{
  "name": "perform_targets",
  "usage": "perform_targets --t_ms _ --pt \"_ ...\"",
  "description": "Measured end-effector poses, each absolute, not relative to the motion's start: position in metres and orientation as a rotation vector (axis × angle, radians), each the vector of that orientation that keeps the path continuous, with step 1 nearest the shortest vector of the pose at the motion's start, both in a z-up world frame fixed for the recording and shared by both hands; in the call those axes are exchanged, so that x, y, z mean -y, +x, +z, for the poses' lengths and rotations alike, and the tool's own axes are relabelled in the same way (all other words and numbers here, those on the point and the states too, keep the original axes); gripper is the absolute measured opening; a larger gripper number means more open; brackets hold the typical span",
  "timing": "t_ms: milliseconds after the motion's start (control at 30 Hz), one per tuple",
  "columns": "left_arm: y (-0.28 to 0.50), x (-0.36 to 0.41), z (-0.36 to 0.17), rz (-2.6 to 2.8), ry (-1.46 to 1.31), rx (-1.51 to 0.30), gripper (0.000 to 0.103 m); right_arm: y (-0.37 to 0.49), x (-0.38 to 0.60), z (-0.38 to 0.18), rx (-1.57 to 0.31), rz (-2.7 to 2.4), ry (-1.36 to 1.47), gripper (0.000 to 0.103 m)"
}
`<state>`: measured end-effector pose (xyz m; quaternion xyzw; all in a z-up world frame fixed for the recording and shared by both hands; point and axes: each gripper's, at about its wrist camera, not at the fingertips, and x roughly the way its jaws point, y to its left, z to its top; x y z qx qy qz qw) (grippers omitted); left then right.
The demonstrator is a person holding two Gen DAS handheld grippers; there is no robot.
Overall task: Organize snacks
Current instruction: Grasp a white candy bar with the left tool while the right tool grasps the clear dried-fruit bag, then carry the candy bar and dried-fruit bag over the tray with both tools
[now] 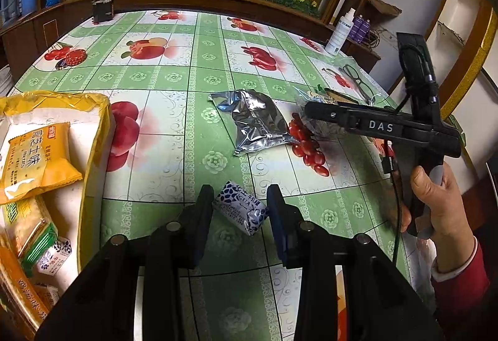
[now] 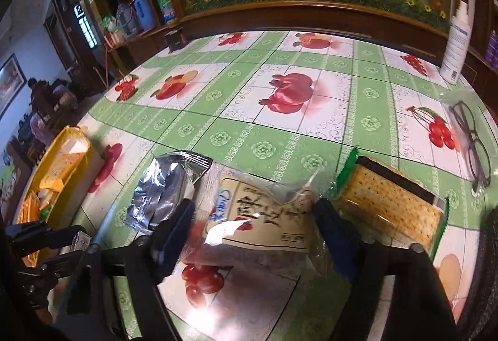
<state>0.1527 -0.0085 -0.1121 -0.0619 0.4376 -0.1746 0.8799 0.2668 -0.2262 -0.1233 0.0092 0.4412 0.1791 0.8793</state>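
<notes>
Well, my left gripper [image 1: 239,201] is clenched on the small blue-and-white paper-wrapped candy [image 1: 239,211], which sits crosswise between my fingers over the green fruit-print tablecloth [image 1: 186,67], just right of the box. Only the middle of the wrapper is pinched and both twisted ends stick out. If the candy swivels on the way to the box, I judge it could slip free and drop short of the rim.

My right gripper [image 2: 253,210] straddles the clear plastic snack packet with the beige calligraphy label [image 2: 267,225]. It lies on the table between my fingers, but I cannot tell whether the pads are actually pressing on it. The film looks slick and loose. A close on the slack edges alone would likely crumple it or let it slide out.

The crinkled silver foil packet [image 2: 162,188] lies right against my left-hand finger there. The clear-wrapped square crackers with green ends [image 2: 389,201] lie just beside the other one. A wide or skewed grab could snag or shove either. Both my hands work close together, so a careless swing toward the box risks them knocking.

The yellow-lined open box [image 1: 99,129] stands at the table's left edge and already holds:
- an orange-yellow biscuit packet [image 1: 37,154] on top;
- a green-striped cracker packet [image 1: 34,225] below it;
- another blue-and-white candy [image 1: 56,257];
- more orange wrappers toward the near corner, only partly visible.

It looks fairly full, so a dropped piece may bounce off the pile.
</notes>
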Motion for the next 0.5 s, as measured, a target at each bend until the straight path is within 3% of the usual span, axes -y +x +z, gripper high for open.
perform_targets --t_ms 67,133,200,400,500 --pt "0.15 0.008 -0.113 -0.365 -0.135 -0.914 0.032 0.263 0.224 -0.124 -0.91 0.362 0.003 0.073" --pt "0.147 0.009 -0.112 -0.365 -0.133 -0.915 0.032 0.264 0.214 -0.127 -0.919 0.343 -0.035 0.085" --pt "0.144 0.01 -0.111 -0.367 -0.133 -0.916 0.032 0.265 0.203 -0.133 -0.927 0.293 -0.096 0.088" --pt "0.134 0.01 -0.104 -0.369 -0.124 -0.902 0.032 0.262 0.206 -0.134 -0.905 0.276 -0.041 0.066" --pt "0.132 0.008 -0.102 -0.357 -0.12 -0.891 0.032 0.248 0.214 -0.127 -0.881 0.286 0.0 0.063"
